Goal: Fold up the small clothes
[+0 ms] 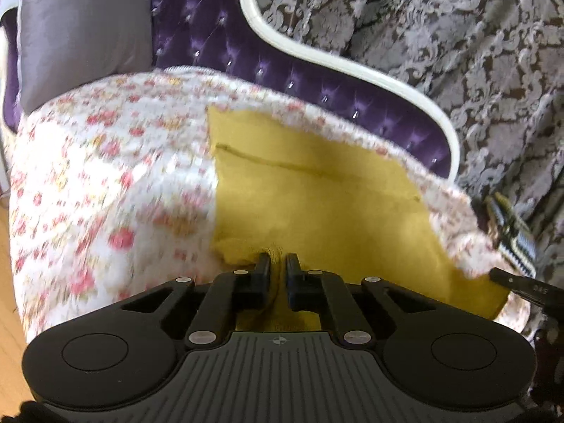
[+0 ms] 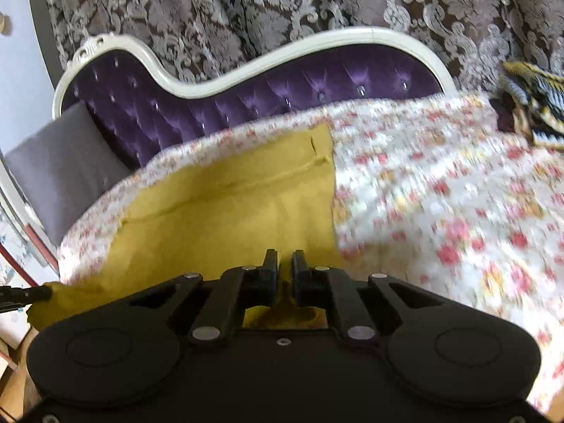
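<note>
A mustard-yellow garment (image 1: 317, 204) lies spread on a floral blanket (image 1: 105, 176) over a purple sofa. My left gripper (image 1: 277, 262) is shut on the garment's near left corner. The right gripper's finger shows at the right edge of the left wrist view (image 1: 507, 278), at the garment's other corner. In the right wrist view the yellow garment (image 2: 229, 211) runs from the middle to the left, and my right gripper (image 2: 284, 259) is shut on its near right corner. The left gripper's tip (image 2: 31, 294) holds the far left corner there.
The tufted purple sofa back (image 2: 246, 95) with a white frame rises behind the blanket. A grey cushion (image 1: 84, 28) stands at the sofa's end. A black, white and gold striped cloth (image 2: 535, 102) lies at the blanket's far right. Patterned curtains (image 2: 282, 0) hang behind.
</note>
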